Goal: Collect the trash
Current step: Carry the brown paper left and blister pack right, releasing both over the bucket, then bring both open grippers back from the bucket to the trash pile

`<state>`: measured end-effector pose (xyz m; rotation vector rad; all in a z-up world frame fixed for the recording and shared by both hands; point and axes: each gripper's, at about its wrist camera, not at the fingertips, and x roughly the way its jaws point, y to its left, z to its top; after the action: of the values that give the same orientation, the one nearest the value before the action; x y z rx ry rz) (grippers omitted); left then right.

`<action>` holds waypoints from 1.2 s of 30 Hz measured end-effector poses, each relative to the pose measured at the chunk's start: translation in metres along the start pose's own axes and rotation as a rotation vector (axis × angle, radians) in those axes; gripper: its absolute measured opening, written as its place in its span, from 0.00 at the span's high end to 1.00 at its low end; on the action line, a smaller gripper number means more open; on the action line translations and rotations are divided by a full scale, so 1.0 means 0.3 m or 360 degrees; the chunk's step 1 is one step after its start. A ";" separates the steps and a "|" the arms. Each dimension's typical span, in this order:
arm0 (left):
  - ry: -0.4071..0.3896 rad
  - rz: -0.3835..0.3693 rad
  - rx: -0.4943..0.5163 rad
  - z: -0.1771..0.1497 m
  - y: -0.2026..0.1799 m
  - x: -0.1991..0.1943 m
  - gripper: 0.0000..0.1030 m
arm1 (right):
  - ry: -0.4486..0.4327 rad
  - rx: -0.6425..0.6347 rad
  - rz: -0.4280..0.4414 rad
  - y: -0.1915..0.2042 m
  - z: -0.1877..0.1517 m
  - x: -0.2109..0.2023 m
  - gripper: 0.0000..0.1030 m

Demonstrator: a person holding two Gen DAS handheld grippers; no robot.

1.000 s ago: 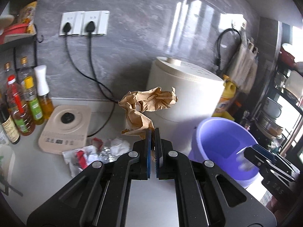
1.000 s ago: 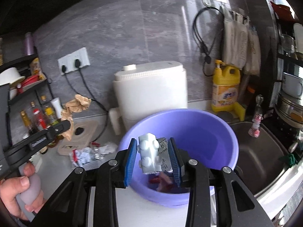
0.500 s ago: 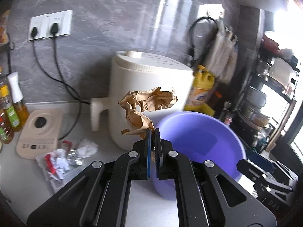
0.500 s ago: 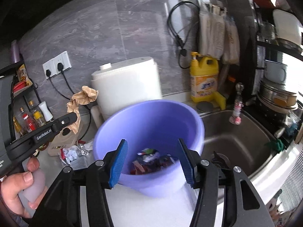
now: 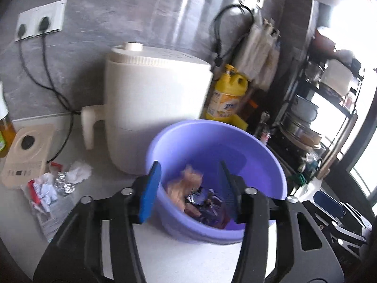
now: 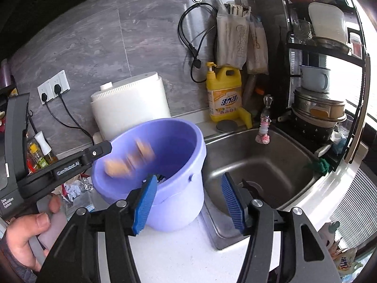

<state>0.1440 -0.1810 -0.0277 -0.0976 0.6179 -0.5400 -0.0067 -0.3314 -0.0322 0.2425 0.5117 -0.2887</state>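
left wrist: left gripper (image 5: pixel 189 188) now spread empty, brown paper (image 5: pixel 185 185) inside purple bucket (image 5: pixel 271 165); right gripper (image 6: pixel 188 200) agape.

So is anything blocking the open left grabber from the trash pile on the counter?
Nothing visible. The left gripper hangs open over the purple bucket; the trash pile lies beside it on bare counter.

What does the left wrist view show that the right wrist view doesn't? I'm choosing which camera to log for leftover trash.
Only the left wrist view shows the wrappers at the purple bucket's bottom and the cream control pad. Only the right wrist view shows the sink and the hand holding the left gripper. Both show the bucket, the falling brown paper, the counter trash pile and open jaws.
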 end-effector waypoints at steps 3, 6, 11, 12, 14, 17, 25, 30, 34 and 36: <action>-0.0017 0.0067 -0.0013 -0.010 0.045 -0.038 0.41 | -0.0001 -0.0026 0.0052 0.033 -0.008 0.002 0.45; -0.0019 0.0133 -0.0039 -0.020 0.095 -0.074 0.32 | 0.0001 -0.0047 0.0130 0.076 -0.025 0.012 0.43; -0.0055 0.0287 -0.0093 -0.045 0.194 -0.160 0.18 | 0.0029 -0.0106 0.0277 0.173 -0.046 0.052 0.42; -0.0070 0.0324 -0.0117 -0.051 0.221 -0.186 0.16 | 0.0037 -0.0121 0.0301 0.193 -0.048 0.058 0.42; -0.0086 0.0375 -0.0143 -0.059 0.258 -0.221 0.14 | 0.0038 -0.0151 0.0353 0.240 -0.053 0.065 0.39; -0.0105 0.0464 -0.0172 -0.076 0.313 -0.273 0.12 | 0.0043 -0.0189 0.0421 0.295 -0.061 0.066 0.38; -0.0149 0.0618 -0.0261 -0.115 0.420 -0.377 0.09 | 0.0046 -0.0276 0.0544 0.414 -0.081 0.060 0.33; -0.0161 0.0686 -0.0299 -0.146 0.471 -0.426 0.08 | 0.0078 -0.0331 0.0614 0.492 -0.103 0.071 0.31; -0.0167 0.0735 -0.0332 -0.168 0.521 -0.454 0.06 | 0.0103 -0.0378 0.0650 0.549 -0.127 0.085 0.23; -0.0164 0.0756 -0.0346 -0.180 0.548 -0.463 0.06 | 0.0121 -0.0395 0.0655 0.572 -0.138 0.099 0.18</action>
<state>0.0926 0.0347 -0.0389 -0.1770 0.5733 -0.0070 0.0562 -0.1655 -0.0558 0.1131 0.5544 0.1852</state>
